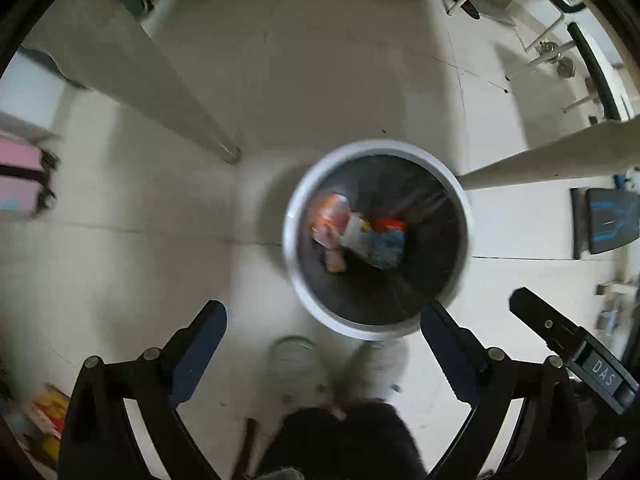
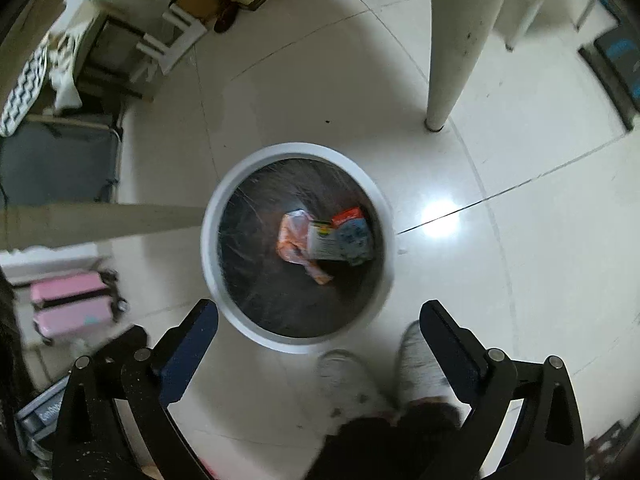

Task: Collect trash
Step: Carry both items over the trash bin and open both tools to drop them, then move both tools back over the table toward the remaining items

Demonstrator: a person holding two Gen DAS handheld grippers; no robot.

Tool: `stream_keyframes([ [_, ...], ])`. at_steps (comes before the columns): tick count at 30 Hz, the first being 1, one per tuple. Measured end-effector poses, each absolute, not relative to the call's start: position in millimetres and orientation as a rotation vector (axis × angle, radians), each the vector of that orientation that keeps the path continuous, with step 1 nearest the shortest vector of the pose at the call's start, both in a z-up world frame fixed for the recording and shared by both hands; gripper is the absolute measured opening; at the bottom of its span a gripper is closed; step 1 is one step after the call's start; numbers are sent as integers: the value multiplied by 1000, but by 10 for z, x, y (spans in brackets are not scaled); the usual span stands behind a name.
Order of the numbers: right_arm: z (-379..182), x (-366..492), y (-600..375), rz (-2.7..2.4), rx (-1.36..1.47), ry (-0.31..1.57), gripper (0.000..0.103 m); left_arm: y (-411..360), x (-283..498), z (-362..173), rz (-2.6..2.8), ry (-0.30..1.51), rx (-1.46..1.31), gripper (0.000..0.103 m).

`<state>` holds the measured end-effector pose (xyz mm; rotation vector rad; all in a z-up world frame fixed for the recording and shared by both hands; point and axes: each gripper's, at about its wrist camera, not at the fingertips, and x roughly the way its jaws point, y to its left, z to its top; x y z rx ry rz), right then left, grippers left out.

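Both wrist views look straight down on a round white bin (image 1: 376, 240) (image 2: 298, 246) with a dark liner, standing on a pale tiled floor (image 1: 280, 92) (image 2: 500, 152). The trash lies at the bottom of the bin: an orange plastic wrapper (image 1: 332, 222) (image 2: 294, 240), a white carton (image 1: 354, 236) (image 2: 324, 242) lying across it, and a blue-and-red packet (image 1: 388, 242) (image 2: 354, 234) touching the carton. The left gripper (image 1: 324, 332) has its fingers spread wide apart and holds nothing; the right gripper (image 2: 320, 328) is likewise spread and holds nothing. Both hover above the near rim of the bin. The person's grey slippers (image 1: 296, 364) (image 2: 416, 364) stand just beside the bin. Two pale table legs (image 1: 160, 96) (image 2: 460, 40) flank the bin, and a pink suitcase (image 1: 20, 176) (image 2: 68, 304) stands well apart
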<state>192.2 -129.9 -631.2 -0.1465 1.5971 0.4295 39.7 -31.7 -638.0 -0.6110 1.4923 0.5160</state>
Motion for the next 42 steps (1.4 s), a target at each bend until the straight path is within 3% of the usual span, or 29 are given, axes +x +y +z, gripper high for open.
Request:
stream_keyframes([
  [8, -5872, 1832, -1249, 368, -361, 1531, 102, -326, 315, -5983, 532, 1491, -524, 99],
  [16, -5093, 1652, -1208, 396, -432, 1493, 102, -404, 226, -5395, 519, 1477, -527, 99],
  [33, -2638, 1084, -1093, 505, -372, 1410, 102, -495, -81, -3296, 539, 1326, -484, 99],
  [42, -1626, 1639, -691, 558, -317, 1300, 102, -69, 357, -2724, 642, 1233, -456, 99],
])
